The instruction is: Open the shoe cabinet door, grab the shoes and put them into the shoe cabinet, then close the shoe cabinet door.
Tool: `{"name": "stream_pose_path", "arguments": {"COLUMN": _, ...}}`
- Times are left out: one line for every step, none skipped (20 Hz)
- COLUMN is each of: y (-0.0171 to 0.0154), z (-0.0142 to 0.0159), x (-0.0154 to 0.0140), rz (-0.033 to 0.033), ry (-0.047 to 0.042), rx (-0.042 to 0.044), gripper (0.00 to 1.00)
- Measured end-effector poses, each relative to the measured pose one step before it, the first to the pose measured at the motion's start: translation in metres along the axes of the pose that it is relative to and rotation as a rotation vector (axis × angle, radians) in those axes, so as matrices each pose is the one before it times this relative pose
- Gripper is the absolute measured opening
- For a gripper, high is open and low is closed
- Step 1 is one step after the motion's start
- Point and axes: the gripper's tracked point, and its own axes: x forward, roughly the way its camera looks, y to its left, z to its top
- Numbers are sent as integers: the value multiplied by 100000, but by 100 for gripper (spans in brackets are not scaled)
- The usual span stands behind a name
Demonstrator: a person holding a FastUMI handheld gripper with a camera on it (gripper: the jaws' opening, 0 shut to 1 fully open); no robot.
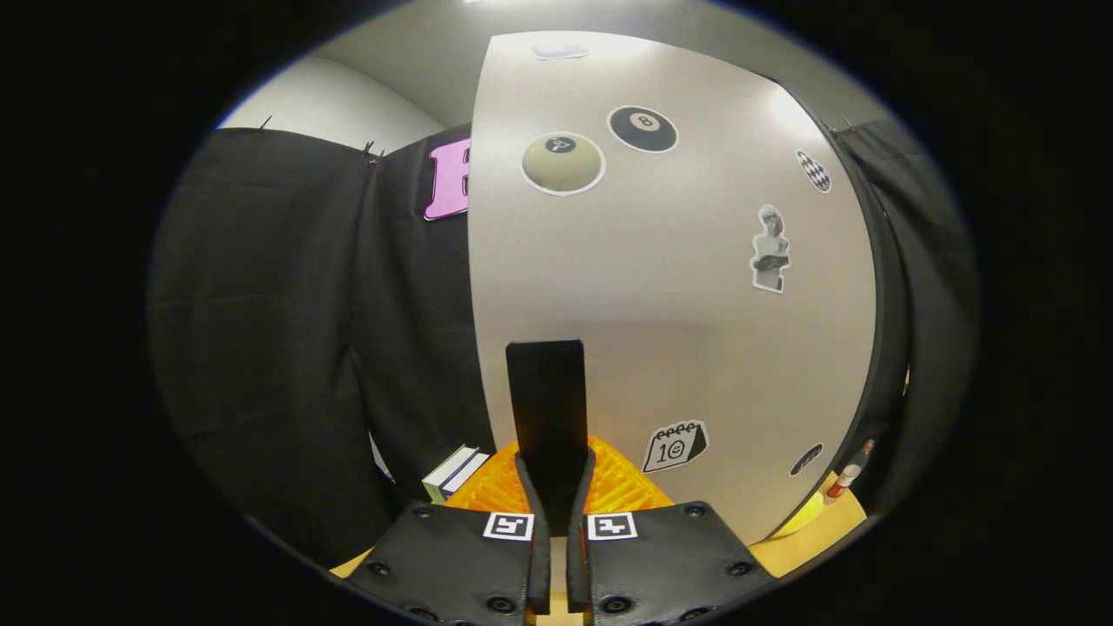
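Pinching the dark upright handle [546, 409] of the shoe cabinet door [669, 287], the gripper [556, 487] has both fingers pressed on it; left of the door, books [452, 474] lie by the wall.

On the shoe cabinet door [669, 287] several stickers carry signs. A black billiard-ball sticker [643, 129] shows the number 8 in a white circle. A calendar sticker [675, 446], low on the door, shows the number 10. A cream ball sticker [563, 163] has a small mark, too unclear to read. Two square black-and-white coded markers [509, 526] stand on the gripper's [556, 487] body.
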Motion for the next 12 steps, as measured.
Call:
{"name": "stream_pose_path", "arguments": {"y": -205, "z": 40, "x": -587, "rz": -313, "ry": -113, "rx": -2082, "gripper": 8}}
{"name": "stream_pose_path", "arguments": {"y": -132, "z": -18, "x": -409, "rz": -522, "ry": -132, "rx": -1365, "gripper": 9}}
{"name": "stream_pose_path", "arguments": {"y": -168, "z": -27, "x": -483, "rz": -223, "ry": -85, "rx": 262, "gripper": 9}}
{"name": "stream_pose_path", "arguments": {"y": -134, "z": -144, "x": -578, "rz": 100, "ry": -78, "rx": 135, "gripper": 8}}
{"name": "stream_pose_path", "arguments": {"y": -197, "z": -10, "x": -507, "rz": 66, "ry": -74, "rx": -577, "gripper": 8}}
{"name": "stream_pose_path", "arguments": {"y": -186, "z": -53, "x": -552, "rz": -21, "ry": -157, "rx": -754, "gripper": 8}}
{"name": "stream_pose_path", "arguments": {"y": -211, "z": -6, "x": -468, "rz": 14, "ry": -335, "rx": -533, "gripper": 8}}
{"name": "stream_pose_path", "arguments": {"y": -138, "z": -58, "x": -533, "rz": 119, "ry": -211, "rx": -286, "gripper": 8}}
{"name": "stream_pose_path", "arguments": {"y": -232, "z": -32, "x": -458, "rz": 46, "ry": -127, "rx": -356, "gripper": 9}}
{"name": "stream_pose_path", "arguments": {"y": -216, "z": -10, "x": -524, "rz": 214, "ry": -169, "rx": -405, "gripper": 9}}
{"name": "stream_pose_path", "arguments": {"y": -166, "z": 0, "x": -378, "rz": 817, "ry": -36, "rx": -840, "gripper": 9}}
{"name": "stream_pose_path", "arguments": {"y": -180, "z": -99, "x": -507, "rz": 930, "ry": 34, "rx": -115, "gripper": 9}}
